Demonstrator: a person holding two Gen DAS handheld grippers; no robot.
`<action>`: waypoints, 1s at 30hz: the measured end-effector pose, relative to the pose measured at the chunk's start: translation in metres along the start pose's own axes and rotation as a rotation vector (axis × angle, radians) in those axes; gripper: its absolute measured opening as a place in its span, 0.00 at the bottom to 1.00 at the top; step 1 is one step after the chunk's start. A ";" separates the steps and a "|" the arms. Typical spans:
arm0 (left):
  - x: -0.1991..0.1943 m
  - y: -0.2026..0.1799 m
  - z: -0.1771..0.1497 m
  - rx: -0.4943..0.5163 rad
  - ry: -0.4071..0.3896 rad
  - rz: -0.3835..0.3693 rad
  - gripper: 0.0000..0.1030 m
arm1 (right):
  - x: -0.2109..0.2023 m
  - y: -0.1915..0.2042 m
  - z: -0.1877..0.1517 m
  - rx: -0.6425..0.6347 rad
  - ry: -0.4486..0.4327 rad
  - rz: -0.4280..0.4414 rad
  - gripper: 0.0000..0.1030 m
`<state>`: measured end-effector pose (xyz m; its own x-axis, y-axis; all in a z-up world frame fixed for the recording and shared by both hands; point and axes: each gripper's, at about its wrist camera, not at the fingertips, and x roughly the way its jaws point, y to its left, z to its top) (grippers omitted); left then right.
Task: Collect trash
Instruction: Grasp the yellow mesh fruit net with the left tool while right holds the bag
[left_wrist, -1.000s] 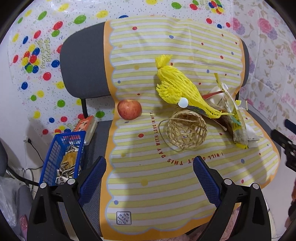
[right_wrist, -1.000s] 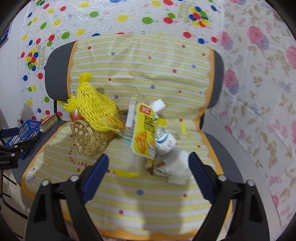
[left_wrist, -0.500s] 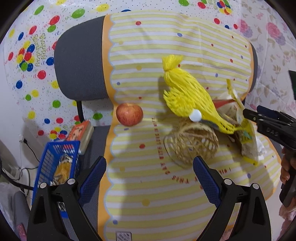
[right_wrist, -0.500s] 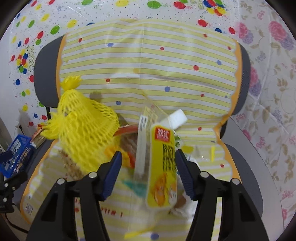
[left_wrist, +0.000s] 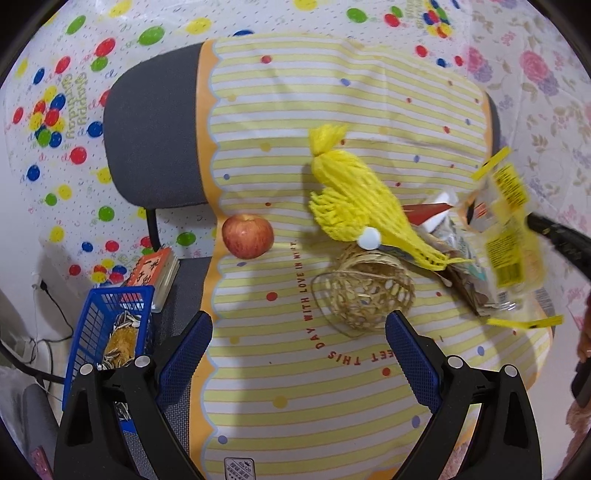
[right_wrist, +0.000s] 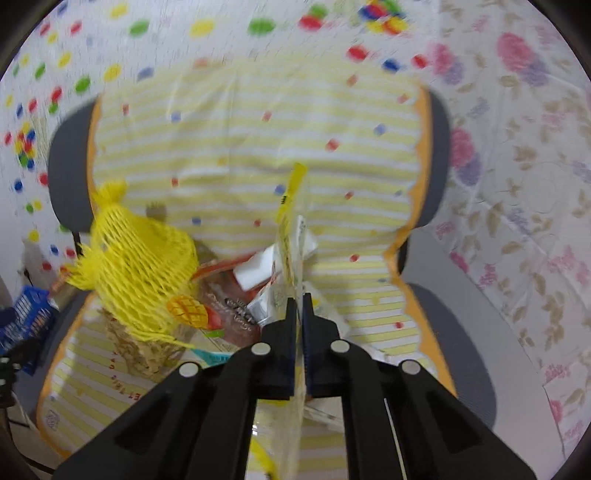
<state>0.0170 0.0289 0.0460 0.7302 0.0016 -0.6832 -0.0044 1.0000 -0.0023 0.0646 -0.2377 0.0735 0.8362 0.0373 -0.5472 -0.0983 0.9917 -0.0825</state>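
Both fingers of the right gripper (right_wrist: 299, 301) pinch the clear yellow-labelled wrapper (right_wrist: 291, 229); the left gripper (left_wrist: 299, 332) stands spread.

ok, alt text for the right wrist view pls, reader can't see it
The right gripper is shut on a clear plastic wrapper with yellow print, held above a chair draped in a yellow striped cloth. To its left, a yellow foam net lies over a wicker basket among other wrappers.
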 end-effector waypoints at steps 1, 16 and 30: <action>-0.002 -0.002 0.000 0.008 -0.006 -0.004 0.91 | -0.009 -0.003 -0.001 0.009 -0.017 -0.002 0.03; 0.033 -0.020 0.057 -0.063 0.000 -0.160 0.90 | -0.066 -0.024 -0.045 0.052 -0.029 -0.029 0.03; 0.109 -0.026 0.096 -0.152 0.095 -0.237 0.65 | -0.050 -0.021 -0.045 0.042 0.008 0.003 0.03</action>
<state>0.1617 0.0039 0.0417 0.6559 -0.2397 -0.7157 0.0512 0.9602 -0.2747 0.0003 -0.2657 0.0655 0.8318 0.0400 -0.5537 -0.0782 0.9959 -0.0455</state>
